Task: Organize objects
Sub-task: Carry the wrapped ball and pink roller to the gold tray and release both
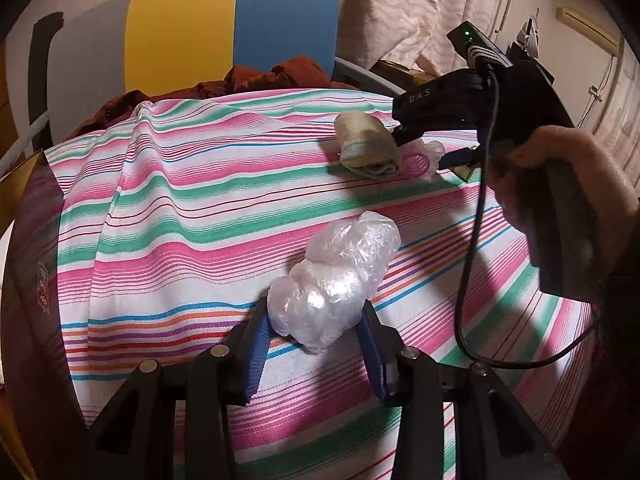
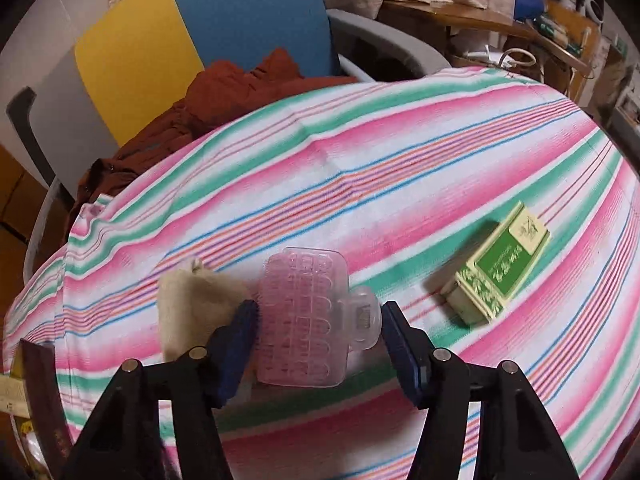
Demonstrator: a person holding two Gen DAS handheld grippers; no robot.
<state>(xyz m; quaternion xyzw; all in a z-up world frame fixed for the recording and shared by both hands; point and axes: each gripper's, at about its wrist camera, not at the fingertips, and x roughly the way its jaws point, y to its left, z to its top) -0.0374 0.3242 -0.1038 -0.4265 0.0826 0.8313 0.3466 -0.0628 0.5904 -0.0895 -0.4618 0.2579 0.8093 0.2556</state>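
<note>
Left wrist view, left to right: striped cloth (image 1: 180, 208) (pink/green/white bands, thin blue and orange lines) covers the surface, wrinkled toward the upper left. Lower centre: left gripper (image 1: 316, 320), blue pads clamped on a crumpled clear plastic bag (image 1: 336, 276). The bag is translucent, glossy and bunched into a lump that extends past the fingertips toward frame centre. Upper right: a rolled beige cloth (image 1: 368, 148) with a pale band at its end lies on the stripes, and the right gripper sits just beside it, held by a hand (image 1: 560, 176) at the right edge, with a black cable hanging down.

Right wrist view, left to right: rust-red fabric (image 2: 192, 120) on a chair with a yellow/blue back in the upper left. Bottom left of centre: the beige roll touching the left blue pad. Bottom centre: right gripper (image 2: 318, 332) spread wide around a translucent pink hair claw clip (image 2: 308, 316) with rows of teeth. The left pad touches it; the right pad stands off, so no grasp. Right of centre: a green-and-cream box (image 2: 496, 264) lying flat and angled, well apart from the clip.
</note>
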